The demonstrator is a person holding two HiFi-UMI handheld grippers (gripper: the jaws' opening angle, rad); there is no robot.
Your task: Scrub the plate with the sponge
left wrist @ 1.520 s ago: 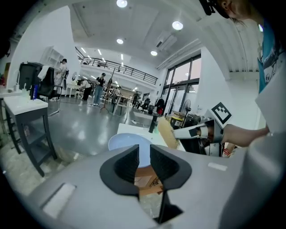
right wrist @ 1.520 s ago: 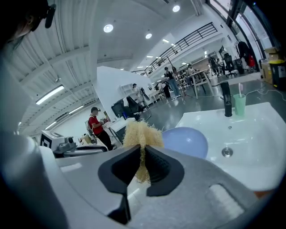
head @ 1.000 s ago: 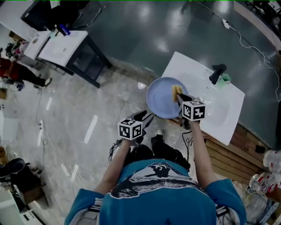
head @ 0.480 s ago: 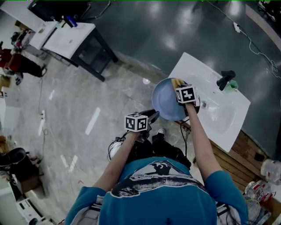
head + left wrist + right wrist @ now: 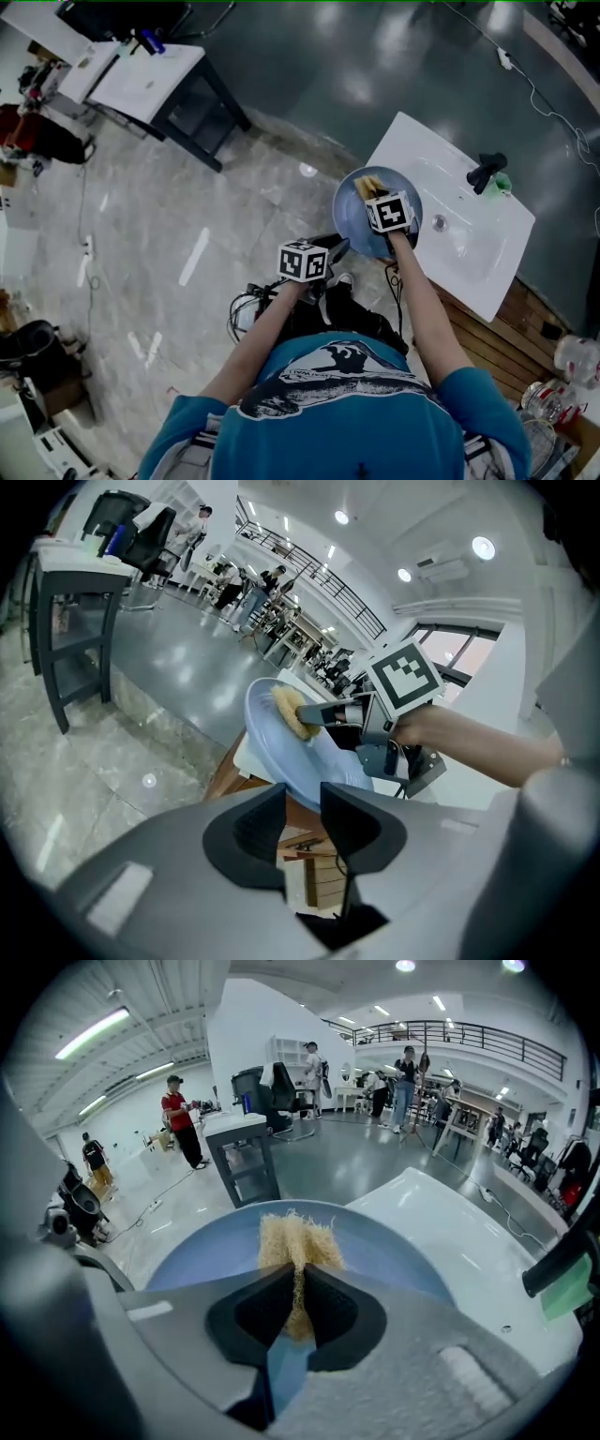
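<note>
A light blue plate [image 5: 354,217] is held tilted over the near edge of a white sink [image 5: 469,246]. My left gripper [image 5: 339,247] grips the plate's near rim. In the left gripper view that rim [image 5: 281,761] runs down between the narrow jaw tips of the left gripper [image 5: 303,803]. My right gripper [image 5: 373,194] is shut on a frayed yellow sponge [image 5: 367,185] and presses it on the plate's face near the far rim. The right gripper view shows the sponge [image 5: 295,1237] pinched in my right gripper [image 5: 298,1283] against the plate [image 5: 202,1251].
A black faucet [image 5: 489,171] with a green item beside it stands at the sink's far side, and the drain [image 5: 439,223] lies right of the plate. A dark-legged table [image 5: 159,80] stands far left. Wooden slats [image 5: 497,337] lie to the right. People [image 5: 178,1119] stand far off.
The right gripper carried the sponge up the plate to its far rim, then came back a little. The left gripper closed in on the plate's near rim.
</note>
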